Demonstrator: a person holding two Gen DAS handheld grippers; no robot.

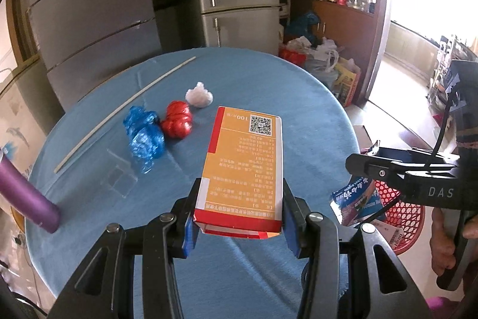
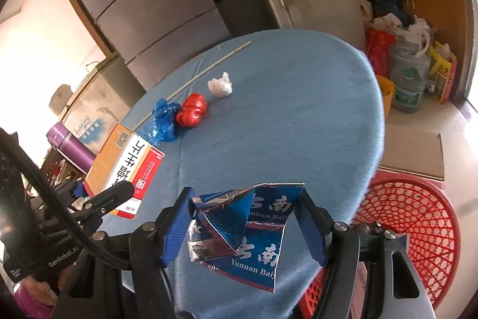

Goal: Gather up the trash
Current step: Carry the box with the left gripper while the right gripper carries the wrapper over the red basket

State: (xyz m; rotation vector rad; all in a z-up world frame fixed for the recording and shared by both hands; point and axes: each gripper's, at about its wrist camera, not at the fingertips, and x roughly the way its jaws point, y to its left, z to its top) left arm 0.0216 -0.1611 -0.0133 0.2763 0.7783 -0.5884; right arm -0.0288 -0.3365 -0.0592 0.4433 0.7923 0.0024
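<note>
My left gripper (image 1: pixel 239 217) is shut on an orange and red carton (image 1: pixel 243 166), held above the round blue table (image 1: pixel 269 85); the carton also shows in the right wrist view (image 2: pixel 125 166). My right gripper (image 2: pixel 245 226) is shut on a crumpled blue "Yunnan Baiyao" box (image 2: pixel 248 232), over the table's near right edge; the box also shows in the left wrist view (image 1: pixel 355 202). On the table lie a blue plastic wad (image 1: pixel 143 133), a red plastic wad (image 1: pixel 177 123) and a white plastic wad (image 1: pixel 198 95). A red mesh basket (image 2: pixel 418 232) stands on the floor right of the table.
A thin white stick (image 1: pixel 119 112) and a clear plastic piece (image 1: pixel 119 175) lie on the table's left side. A purple bottle (image 1: pixel 27 193) stands at the left edge. Fridges stand behind. Bags and a water jug (image 2: pixel 407 79) crowd the floor at the right.
</note>
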